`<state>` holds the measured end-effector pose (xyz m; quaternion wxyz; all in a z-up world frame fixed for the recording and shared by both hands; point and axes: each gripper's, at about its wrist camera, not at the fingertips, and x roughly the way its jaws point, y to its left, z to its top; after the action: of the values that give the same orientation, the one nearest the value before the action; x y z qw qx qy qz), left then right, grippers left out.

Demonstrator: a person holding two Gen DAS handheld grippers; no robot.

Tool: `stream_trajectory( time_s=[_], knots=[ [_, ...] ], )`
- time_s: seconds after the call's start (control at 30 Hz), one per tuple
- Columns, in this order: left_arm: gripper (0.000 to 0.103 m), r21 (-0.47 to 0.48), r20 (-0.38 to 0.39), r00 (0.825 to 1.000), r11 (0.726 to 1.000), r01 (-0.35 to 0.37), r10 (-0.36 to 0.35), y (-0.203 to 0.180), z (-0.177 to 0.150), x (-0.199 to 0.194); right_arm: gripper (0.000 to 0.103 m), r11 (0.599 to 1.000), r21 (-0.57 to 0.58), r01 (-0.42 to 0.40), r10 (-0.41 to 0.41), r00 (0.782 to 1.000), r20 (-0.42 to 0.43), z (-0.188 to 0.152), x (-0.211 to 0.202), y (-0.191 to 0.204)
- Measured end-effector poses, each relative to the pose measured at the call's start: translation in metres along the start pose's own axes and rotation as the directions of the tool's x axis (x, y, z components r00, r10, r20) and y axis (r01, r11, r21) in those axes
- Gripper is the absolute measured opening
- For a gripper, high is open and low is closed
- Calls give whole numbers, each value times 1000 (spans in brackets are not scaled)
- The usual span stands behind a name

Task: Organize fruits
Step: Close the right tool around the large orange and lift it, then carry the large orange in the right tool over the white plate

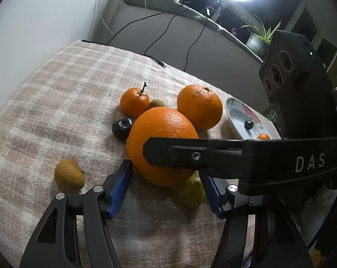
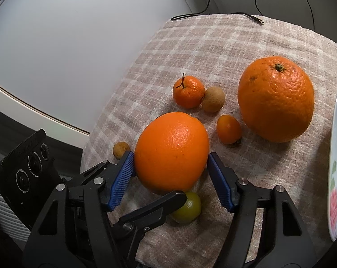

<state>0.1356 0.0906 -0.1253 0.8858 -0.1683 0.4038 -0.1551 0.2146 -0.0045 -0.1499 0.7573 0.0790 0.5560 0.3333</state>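
The checked cloth (image 2: pixel 246 40) covers the worktop, and nearly all the fruit lies loose on it, so the sorting looks barely begun. The step in hand is the pick-up of the large orange (image 2: pixel 171 151), which sits on the cloth in the middle of the pile. The right gripper (image 2: pixel 170 167) straddles it at mid width: the left pad meets the peel and the right pad (image 2: pixel 219 183) stands at the skin, but I cannot tell whether they squeeze. The left gripper (image 1: pixel 166 189) stands about half open at the orange's 6 o'clock and holds nothing; one of its fingers reaches toward the yellow-green fruit (image 2: pixel 187 207) that lies there.

The next move probably calls for a firm, centred grip, then a straight lift and a carry toward 3 o'clock — a round, heavy fruit could roll out of a shallow pinch. The left gripper sits close, so the two tools may foul each other.

In the right wrist view the second orange (image 2: pixel 276 99) lies at 2 o'clock of the first, well apart. The stemmed mandarin (image 2: pixel 188 92) is at 12 o'clock, touching a brown fruit (image 2: pixel 213 99). A small orange fruit (image 2: pixel 228 129) lies between the two oranges, and a small tan fruit (image 2: pixel 121 149) sits at 9 o'clock.

The one container is the flowered plate (image 1: pixel 235 120) at 3 o'clock. It holds a small orange fruit (image 1: pixel 263 136) near its rim and a little dark round thing (image 1: pixel 248 124) — otherwise bare.
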Motion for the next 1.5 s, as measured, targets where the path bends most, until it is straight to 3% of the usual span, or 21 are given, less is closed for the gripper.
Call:
stream_trajectory(
  time_s=[0.67, 0.97, 1.5],
  knots=[
    [61, 121, 91, 994, 990, -75, 64, -43, 16, -19, 70, 997, -79, 12, -3, 993, 116, -2, -49, 16],
    [61, 166, 98, 994, 984, -60, 44, -72, 22, -14, 70, 997, -67, 31, -20, 987, 161, -9, -80, 3],
    [61, 231, 44, 999, 973, 13, -24, -129, 32, 27, 70, 997, 11, 78, -79, 976, 205, -23, -129, -59]
  ],
)
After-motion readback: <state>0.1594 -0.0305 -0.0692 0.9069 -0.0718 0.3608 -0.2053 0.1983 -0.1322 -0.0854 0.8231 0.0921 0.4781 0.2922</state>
